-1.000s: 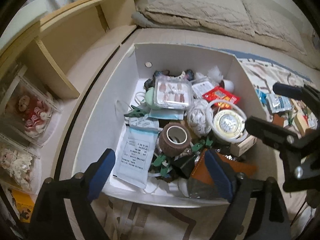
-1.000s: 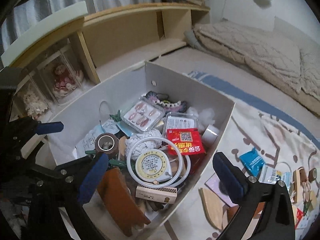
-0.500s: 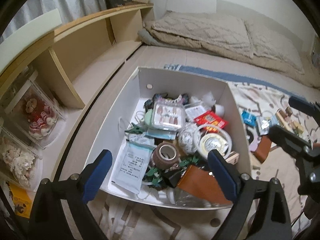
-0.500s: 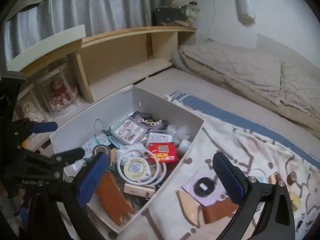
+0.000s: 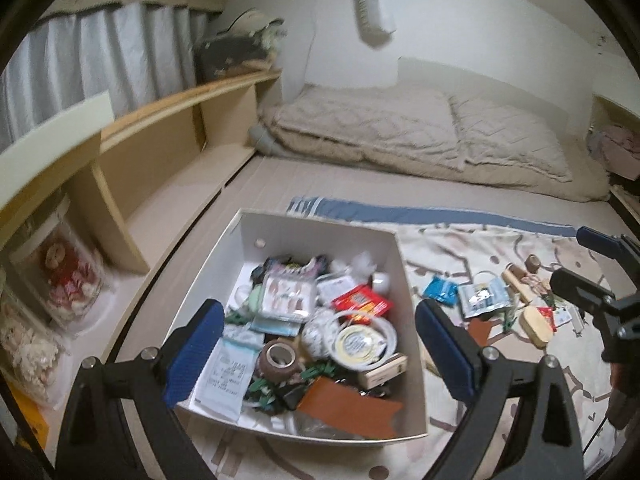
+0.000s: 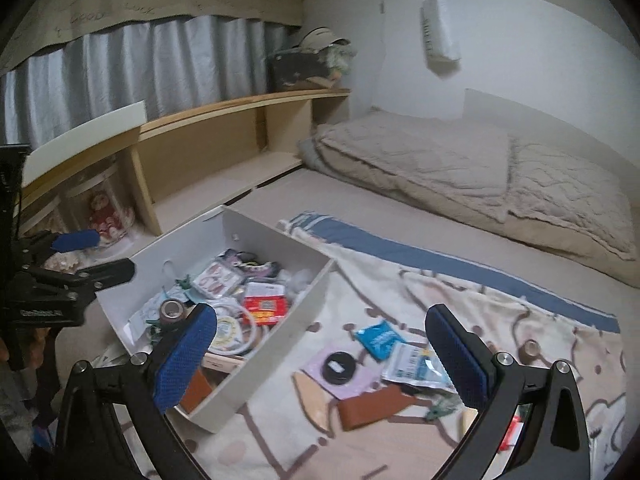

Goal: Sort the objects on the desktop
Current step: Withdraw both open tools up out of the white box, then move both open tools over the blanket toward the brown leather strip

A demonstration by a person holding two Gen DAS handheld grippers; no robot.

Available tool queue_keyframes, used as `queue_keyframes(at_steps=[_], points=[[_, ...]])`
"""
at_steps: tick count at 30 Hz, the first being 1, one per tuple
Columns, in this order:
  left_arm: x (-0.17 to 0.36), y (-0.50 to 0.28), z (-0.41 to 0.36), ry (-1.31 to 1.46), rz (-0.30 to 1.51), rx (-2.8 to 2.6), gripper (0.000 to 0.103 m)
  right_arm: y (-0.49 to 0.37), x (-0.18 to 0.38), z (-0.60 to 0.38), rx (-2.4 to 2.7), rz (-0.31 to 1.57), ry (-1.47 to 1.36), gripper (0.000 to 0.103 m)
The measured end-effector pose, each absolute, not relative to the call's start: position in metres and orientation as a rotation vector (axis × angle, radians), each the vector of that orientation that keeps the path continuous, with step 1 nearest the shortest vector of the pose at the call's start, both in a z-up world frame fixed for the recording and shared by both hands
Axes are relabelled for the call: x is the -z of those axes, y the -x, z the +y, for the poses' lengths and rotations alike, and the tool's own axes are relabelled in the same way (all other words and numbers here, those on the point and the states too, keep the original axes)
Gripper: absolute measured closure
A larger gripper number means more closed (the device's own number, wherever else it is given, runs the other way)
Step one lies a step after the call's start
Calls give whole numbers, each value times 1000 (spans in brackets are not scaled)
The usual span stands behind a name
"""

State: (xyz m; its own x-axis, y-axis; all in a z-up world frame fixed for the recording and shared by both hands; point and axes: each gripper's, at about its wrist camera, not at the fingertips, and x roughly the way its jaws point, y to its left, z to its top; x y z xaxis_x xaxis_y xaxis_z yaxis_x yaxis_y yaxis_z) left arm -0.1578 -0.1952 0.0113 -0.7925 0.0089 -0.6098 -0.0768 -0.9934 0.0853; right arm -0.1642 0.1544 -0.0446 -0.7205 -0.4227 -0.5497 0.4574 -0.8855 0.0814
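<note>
At far left, a wooden shelf unit (image 5: 168, 148) is seen along the wall. Beside it, an open white cardboard box (image 5: 404, 276), already crowded with a brown tape roll (image 5: 280, 358), a red packet (image 5: 360, 302) and a white-rimmed round tape measure (image 5: 356, 340), is framed by the left gripper (image 5: 316, 352), whose blue-padded fingers (image 5: 192, 348) are spread wide with nothing held. To the right, on the patterned blanket (image 6: 500, 300), unsorted items remain: a blue sachet (image 6: 378, 338), a black disc on lilac card (image 6: 338, 366) and a brown leather piece (image 6: 372, 406). The right gripper (image 6: 320, 360) is likewise held wide and empty above them. The step is judged a pause between placements; next, a descent onto one loose item is called for.
</note>
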Motion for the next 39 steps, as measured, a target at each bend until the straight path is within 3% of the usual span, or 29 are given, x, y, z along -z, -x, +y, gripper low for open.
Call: queue_keyframes(at_steps=[14, 39], points=[[-35, 138, -149, 819, 146, -2863, 6, 138, 35, 233, 2694, 36, -759, 0], [-26, 137, -52, 680, 168, -2759, 6, 104, 43, 334, 2898, 3, -721, 0]])
